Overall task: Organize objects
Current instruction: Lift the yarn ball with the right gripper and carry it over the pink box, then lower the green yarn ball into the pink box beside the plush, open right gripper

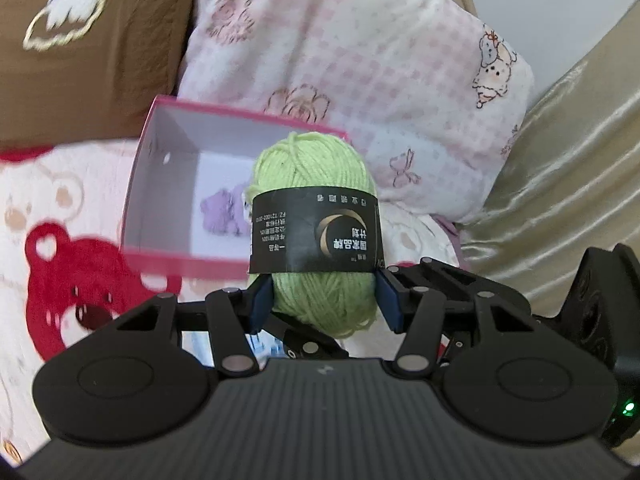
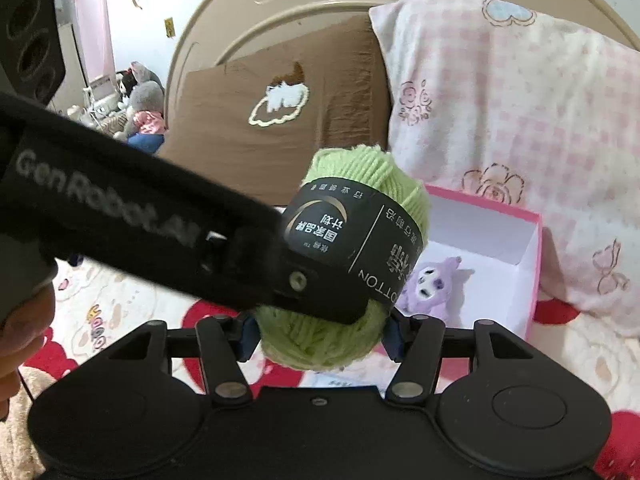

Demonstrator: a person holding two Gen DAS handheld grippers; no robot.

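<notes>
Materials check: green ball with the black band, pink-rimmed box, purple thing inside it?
Green yarn ball: soft spun fibre, matte, wound strands visible; its label reads "...OTTON", so probably cotton. Black label band: looks like smooth printed paper. Pink open box: rigid card by its thin straight walls, white matte inside. Purple plush toy: fuzzy fabric, likely stuffed.

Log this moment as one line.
left claw: shut on yarn | right claw: shut on yarn, same ball | box: open, purple plush inside | yarn: not yet in box
</notes>
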